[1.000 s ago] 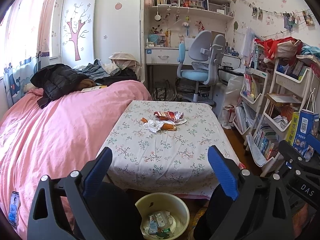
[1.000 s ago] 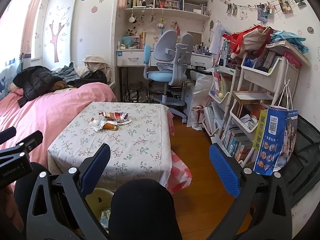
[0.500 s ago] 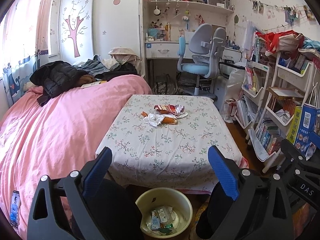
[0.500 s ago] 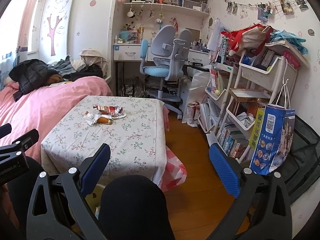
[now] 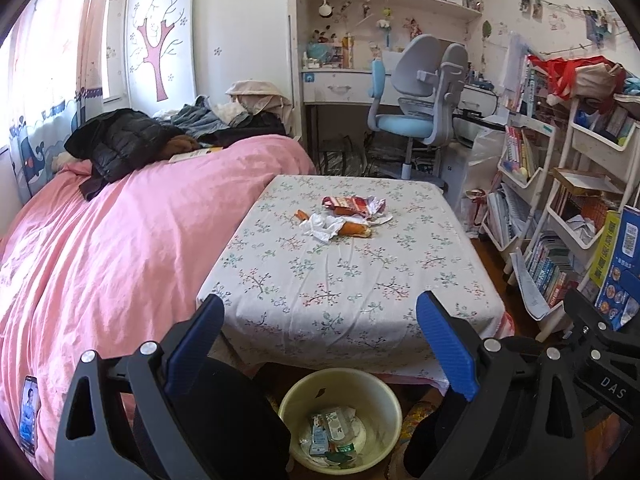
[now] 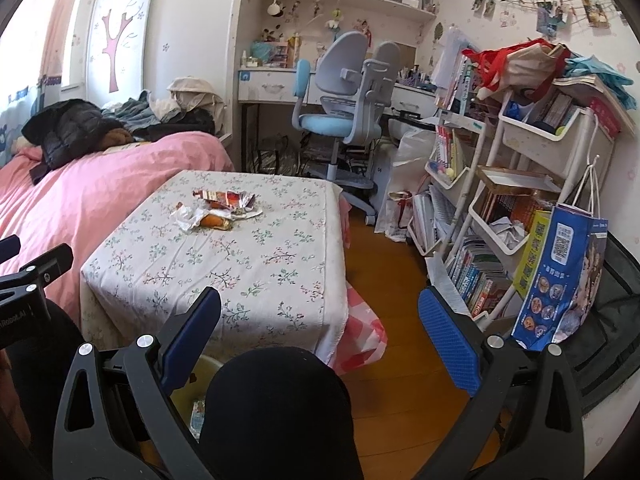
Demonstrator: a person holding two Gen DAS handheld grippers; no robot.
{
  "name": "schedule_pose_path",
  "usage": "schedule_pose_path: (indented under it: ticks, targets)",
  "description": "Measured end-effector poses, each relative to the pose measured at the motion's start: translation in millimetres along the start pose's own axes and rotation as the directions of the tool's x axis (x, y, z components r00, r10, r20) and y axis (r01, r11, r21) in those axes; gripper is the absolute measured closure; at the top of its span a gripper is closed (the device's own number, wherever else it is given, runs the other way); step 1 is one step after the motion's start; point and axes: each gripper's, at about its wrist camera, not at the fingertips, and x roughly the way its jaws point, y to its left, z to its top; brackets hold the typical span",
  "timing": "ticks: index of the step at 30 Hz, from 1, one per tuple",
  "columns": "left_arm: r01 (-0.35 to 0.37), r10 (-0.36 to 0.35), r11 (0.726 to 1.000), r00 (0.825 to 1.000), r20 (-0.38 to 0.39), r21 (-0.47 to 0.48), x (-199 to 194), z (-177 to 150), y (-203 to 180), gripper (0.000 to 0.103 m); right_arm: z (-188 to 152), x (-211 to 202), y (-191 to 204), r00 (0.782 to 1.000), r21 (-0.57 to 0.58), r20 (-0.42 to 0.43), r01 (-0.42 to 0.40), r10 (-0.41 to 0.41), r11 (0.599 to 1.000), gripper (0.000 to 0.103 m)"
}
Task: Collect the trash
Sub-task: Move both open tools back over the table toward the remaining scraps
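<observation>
Left gripper (image 5: 320,344): jaws spread wide with nothing between them, blue pads facing each other, held over the near edge of the table.
Right gripper (image 6: 320,340): also spread wide and empty, aimed at the near right corner of the table and the wooden floor (image 6: 384,276) beyond it.
Table (image 5: 348,280): low, covered by a white cloth with a small flower print, standing just beside the bed.
Trash on the table: a small heap near the far half of the cloth — a red snack wrapper (image 5: 352,205), a crumpled white tissue (image 5: 322,227) and an orange-brown bit of food (image 5: 354,229) touching the tissue. The same heap shows in the right view, with the wrapper (image 6: 224,199) behind the tissue (image 6: 186,216).
Bin (image 5: 394,408): a pale yellow round tub on the floor below the near table edge, between the left gripper's fingers in the left view; it holds a few small packets (image 5: 332,432) and wrappers.
Bed (image 5: 112,248): pink cover, left of the table, with a black jacket (image 5: 116,140) and a pile of clothes at the far end.
Phone (image 5: 30,408): lies on the pink cover near the lower left edge of the left view.
Chair (image 6: 344,92): grey and light blue, at the white desk behind the table.
Shelves (image 6: 516,184): white racks crammed with books on the right — a blue paper bag (image 6: 560,280) hangs from the nearest one.
</observation>
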Motion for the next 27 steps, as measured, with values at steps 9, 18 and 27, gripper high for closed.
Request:
schedule_pose_path:
  ticks: [9, 18, 27]
  targets:
    - [-0.037, 0.036, 0.999, 0.999, -0.039, -0.028, 24, -1, 19, 0.010, 6, 33, 30, 0.998, -0.049, -0.046, -0.048, 0.046, 0.998, 0.007]
    - [-0.077, 0.072, 0.995, 0.995, -0.072, -0.059, 56, 5, 43, 0.010, 18, 79, 69, 0.990, -0.089, -0.098, -0.112, 0.103, 0.990, 0.007]
    - [-0.105, 0.095, 0.991, 0.989, -0.117, -0.084, 91, 8, 67, 0.010, 27, 124, 99, 0.981, -0.120, -0.146, -0.144, 0.126, 0.982, 0.007]
